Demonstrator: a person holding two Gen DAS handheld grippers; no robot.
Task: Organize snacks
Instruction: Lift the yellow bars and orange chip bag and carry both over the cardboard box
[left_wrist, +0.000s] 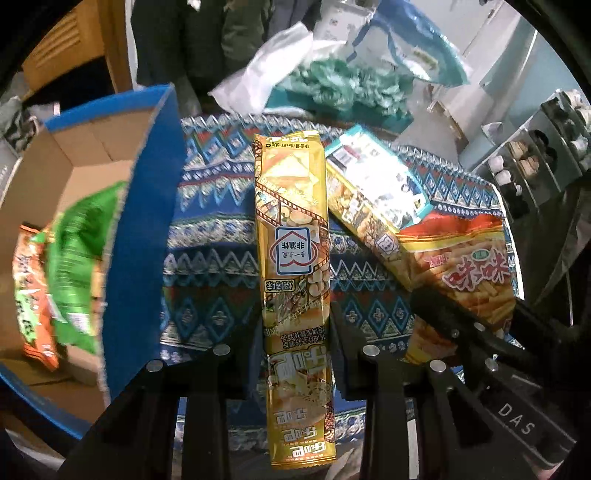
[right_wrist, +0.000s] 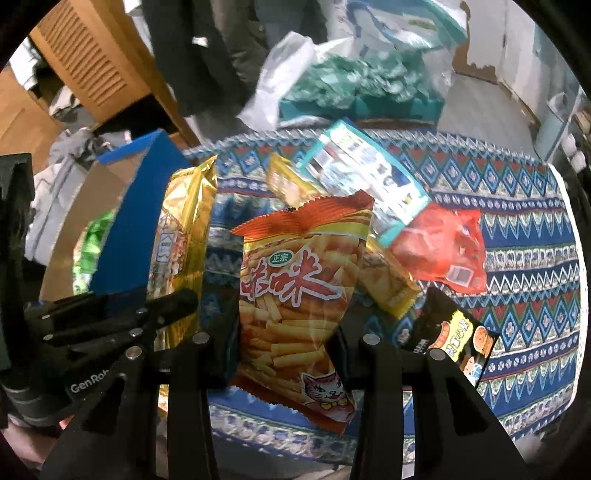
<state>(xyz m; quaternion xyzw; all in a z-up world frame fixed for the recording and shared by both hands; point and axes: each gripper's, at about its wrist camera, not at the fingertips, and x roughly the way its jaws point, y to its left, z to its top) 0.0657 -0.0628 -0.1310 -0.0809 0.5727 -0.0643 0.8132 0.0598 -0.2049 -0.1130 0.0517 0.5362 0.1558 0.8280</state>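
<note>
The left hand-held gripper (left_wrist: 295, 354) is clamped on a long gold snack pack (left_wrist: 293, 258), which sticks up between its fingers just right of the blue cardboard box (left_wrist: 144, 221). Inside that box lie a green bag (left_wrist: 77, 266) and an orange bag (left_wrist: 31, 295). The right hand-held gripper (right_wrist: 284, 354) is closed on the shrimp-stick bag (right_wrist: 299, 295), held above the patterned table (right_wrist: 532, 258), further right of the box. Beyond that bag, on the cloth, a second gold pack (right_wrist: 384, 277) lies under a teal-edged packet (right_wrist: 365, 173), with a red packet (right_wrist: 443, 251) touching it and a black packet (right_wrist: 450, 336) nearer.
</note>
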